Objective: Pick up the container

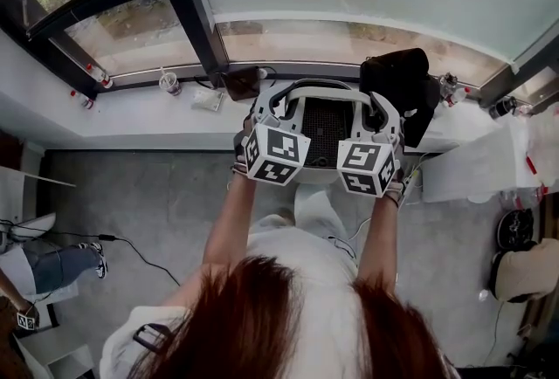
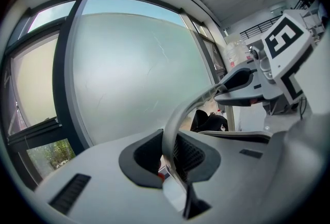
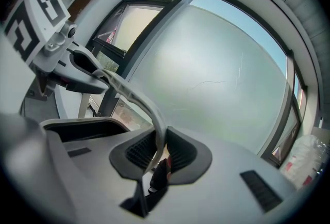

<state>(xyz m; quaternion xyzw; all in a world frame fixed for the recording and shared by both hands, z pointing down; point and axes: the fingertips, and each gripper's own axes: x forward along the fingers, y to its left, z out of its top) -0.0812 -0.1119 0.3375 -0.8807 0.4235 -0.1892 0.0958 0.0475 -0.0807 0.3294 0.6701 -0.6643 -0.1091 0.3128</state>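
So here's where I'm at: both claws are clamped on the container (image 1: 325, 126), 1 on each side of it. In the left gripper view the left gripper (image 2: 172, 153) has its dark ribbed pads pinched tight on the pale curved handle (image 2: 180, 114), and that strip arcs up and across to the right gripper (image 2: 227, 88) at the upper right. Same story mirrored in the right gripper view: the right gripper (image 3: 160, 149) is squeezed onto the handle (image 3: 142, 99), with the left gripper (image 3: 100, 79) at the far end of the arc.

From the head view, the container sits between the 2 marker cubes (pale frame, dark mesh middle), with the left gripper (image 1: 262, 111) and right gripper (image 1: 384, 113) flanking it and the handle (image 1: 319, 91) bowed across the far side. It's right in front of the windowsill (image 1: 131, 111), over the grey floor (image 1: 148, 203). I think it's hanging free, but the arms hide its underside, so I can't swear to it.

On the sill there's a black bag (image 1: 397, 76) just right of the container, and a cup (image 1: 170, 83) off to the left.
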